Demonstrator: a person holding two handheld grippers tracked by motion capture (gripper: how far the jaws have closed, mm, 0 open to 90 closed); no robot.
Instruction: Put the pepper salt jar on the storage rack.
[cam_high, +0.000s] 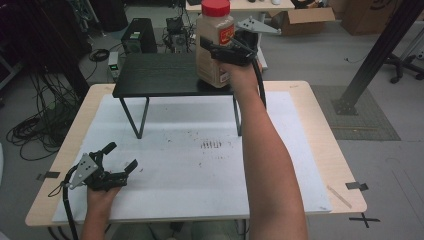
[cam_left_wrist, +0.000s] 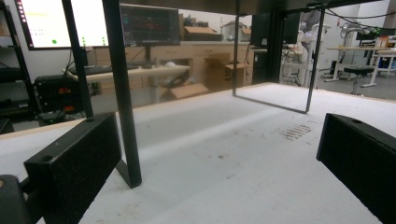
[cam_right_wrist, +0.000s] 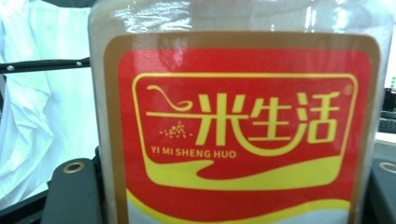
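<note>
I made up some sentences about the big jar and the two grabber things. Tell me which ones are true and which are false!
1. The jar has a blue lid. False: its lid is red.
2. The right gripper is shut on the jar. True.
3. The left gripper holds a spoon. False: its jaws stand open with nothing between them.
4. The jar is at the right end of the black stand. True.
5. The jar's label is red with yellow writing. True.
6. The left gripper is up on the black stand. False: it is low over the white mat, near the table's front left corner.
</note>
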